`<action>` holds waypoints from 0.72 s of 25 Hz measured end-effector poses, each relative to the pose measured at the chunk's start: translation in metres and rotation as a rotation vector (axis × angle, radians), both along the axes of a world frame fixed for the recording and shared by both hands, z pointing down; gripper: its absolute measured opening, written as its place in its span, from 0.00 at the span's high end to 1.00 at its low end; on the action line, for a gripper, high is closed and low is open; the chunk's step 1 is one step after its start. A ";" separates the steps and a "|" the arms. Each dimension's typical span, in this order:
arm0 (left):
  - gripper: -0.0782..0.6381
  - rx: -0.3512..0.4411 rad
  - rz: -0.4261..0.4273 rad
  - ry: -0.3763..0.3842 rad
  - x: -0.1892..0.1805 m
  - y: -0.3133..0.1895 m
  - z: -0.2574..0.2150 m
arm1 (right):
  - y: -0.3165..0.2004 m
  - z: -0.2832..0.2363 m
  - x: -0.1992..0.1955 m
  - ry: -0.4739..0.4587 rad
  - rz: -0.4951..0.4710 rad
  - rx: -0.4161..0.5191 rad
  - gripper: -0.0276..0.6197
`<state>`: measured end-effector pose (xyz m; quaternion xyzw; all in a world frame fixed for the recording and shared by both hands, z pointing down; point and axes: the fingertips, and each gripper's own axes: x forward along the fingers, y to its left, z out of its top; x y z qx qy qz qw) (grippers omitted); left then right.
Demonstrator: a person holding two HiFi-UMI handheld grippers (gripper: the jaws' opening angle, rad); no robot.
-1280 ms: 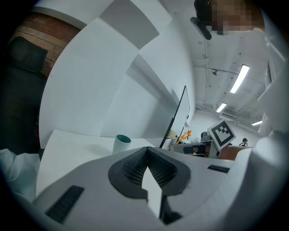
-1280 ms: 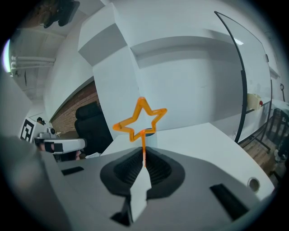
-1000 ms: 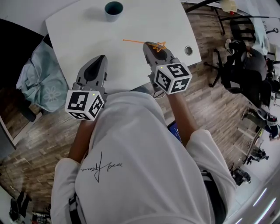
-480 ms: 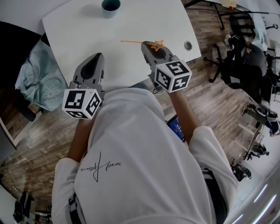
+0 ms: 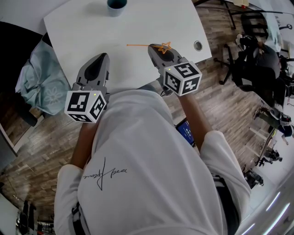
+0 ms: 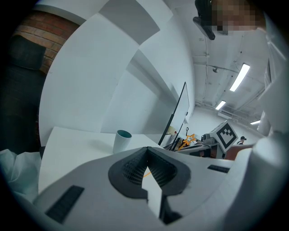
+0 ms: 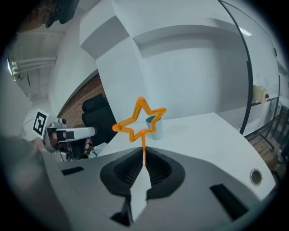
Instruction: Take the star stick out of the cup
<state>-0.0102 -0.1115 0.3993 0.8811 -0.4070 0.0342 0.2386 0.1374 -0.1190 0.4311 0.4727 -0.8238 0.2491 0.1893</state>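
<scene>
The teal cup [image 5: 116, 5] stands at the far edge of the white table [image 5: 142, 23]. My right gripper [image 5: 159, 48] is shut on the orange star stick [image 5: 164, 47], well apart from the cup, near the table's front right. In the right gripper view the star [image 7: 140, 119] rises just above the closed jaws, with the cup [image 7: 155, 127] far behind it. In the head view the thin stick runs left from the gripper. My left gripper [image 5: 101, 57] hovers shut and empty over the table's front edge. Its own view shows the cup [image 6: 122, 140] ahead and the star [image 6: 188, 139] to the right.
A round cable hole [image 5: 198, 45] sits in the table's right corner. A pale cloth-covered seat [image 5: 39, 78] stands to the table's left, and dark office chairs [image 5: 257, 59] on the wooden floor to the right. The person's white shirt fills the lower head view.
Both grippers have stayed almost in place, with the star stick still in the right one. The head view has tipped slightly, so the cup has slid to the top edge.
</scene>
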 end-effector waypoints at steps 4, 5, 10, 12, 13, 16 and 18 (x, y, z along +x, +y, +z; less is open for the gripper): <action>0.88 -0.002 0.002 0.000 -0.001 -0.001 0.000 | 0.004 0.003 -0.004 0.004 -0.028 -0.018 0.92; 0.88 -0.002 0.004 -0.001 -0.001 -0.001 0.000 | 0.005 0.004 -0.005 0.008 -0.033 -0.019 0.92; 0.88 -0.005 0.011 -0.004 0.001 0.001 0.001 | 0.008 0.004 -0.005 0.019 -0.050 -0.020 0.92; 0.88 -0.004 0.013 -0.004 0.002 0.001 0.000 | 0.008 0.004 -0.004 0.017 -0.052 -0.022 0.92; 0.88 -0.004 0.015 -0.004 0.002 0.001 0.000 | 0.008 0.004 -0.004 0.017 -0.054 -0.023 0.92; 0.88 -0.009 0.021 -0.003 0.003 0.001 0.001 | 0.010 0.006 -0.006 0.007 -0.058 -0.035 0.92; 0.88 -0.013 0.026 -0.001 0.003 0.002 0.002 | 0.012 0.007 -0.007 0.001 -0.061 -0.043 0.92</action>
